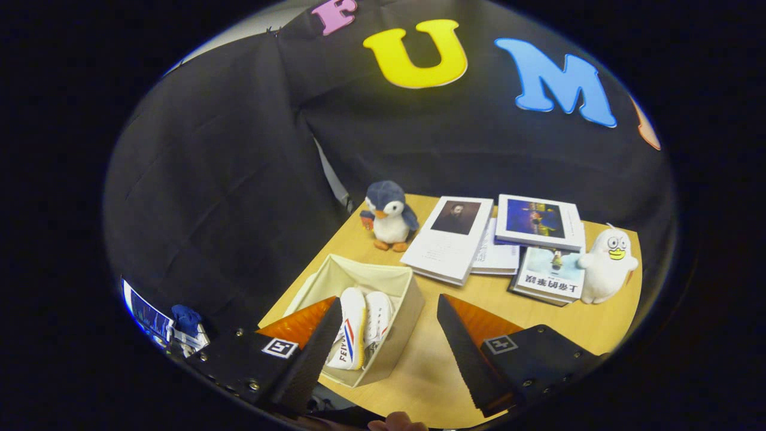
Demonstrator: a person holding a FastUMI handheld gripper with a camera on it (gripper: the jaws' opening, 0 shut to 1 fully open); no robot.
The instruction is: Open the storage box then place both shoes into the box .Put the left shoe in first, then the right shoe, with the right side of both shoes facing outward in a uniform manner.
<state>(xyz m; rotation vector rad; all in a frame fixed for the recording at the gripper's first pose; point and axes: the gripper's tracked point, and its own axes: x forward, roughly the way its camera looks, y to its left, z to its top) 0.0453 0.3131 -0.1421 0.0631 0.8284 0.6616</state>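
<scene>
Your gripper [388, 350] fingers are spread wide, holding nothing, above the worktop [455, 299]; both shoes [362, 326] already sit side by side in the open storage box [398, 299], just ahead of the left finger. Risk: dropping low clips the box wall, drags it off the worktop's near edge, or tips the shoes so the sides no longer match

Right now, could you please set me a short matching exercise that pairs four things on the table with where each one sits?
Things
1. white canvas shoes
2. blue and white penguin plush
3. white ghost-like plush with a yellow beak
4. open gripper

Places
A. beside the books, at their far end from the box
B. above the box's near edge
C. inside the beige fabric storage box
D. just beyond the box

Pairs: 1-C, 2-D, 3-A, 4-B
</scene>
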